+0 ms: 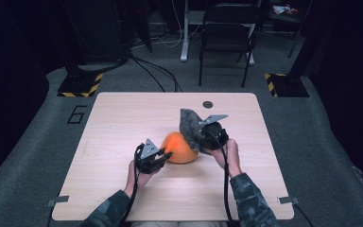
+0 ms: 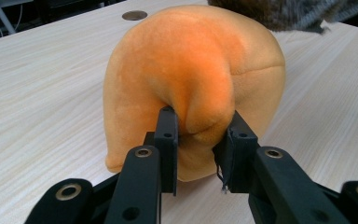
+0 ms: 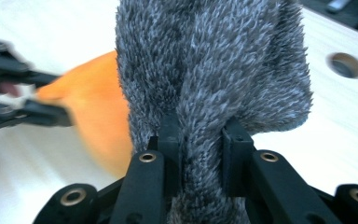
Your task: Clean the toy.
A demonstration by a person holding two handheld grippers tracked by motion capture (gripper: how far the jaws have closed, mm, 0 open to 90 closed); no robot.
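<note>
Pinching orange plush (image 2: 186,88) in left gripper (image 2: 199,140)

Grey furry cloth (image 3: 214,70) cut off at the top edge, left gripper (image 3: 51,100) blurred, orange plush (image 3: 98,107) partly hidden behind cloth

The table (image 1: 123,123) had a pale wood-grain top with a smooth, matt finish. The orange plush piece (image 2: 191,74) was soft, short-napped velvety cloth with a stitched seam. The grey piece (image 3: 214,70) was shaggy, coarse-piled fleece. Both grippers' jaws were matt black plastic with brass-coloured metal rivets.
</note>
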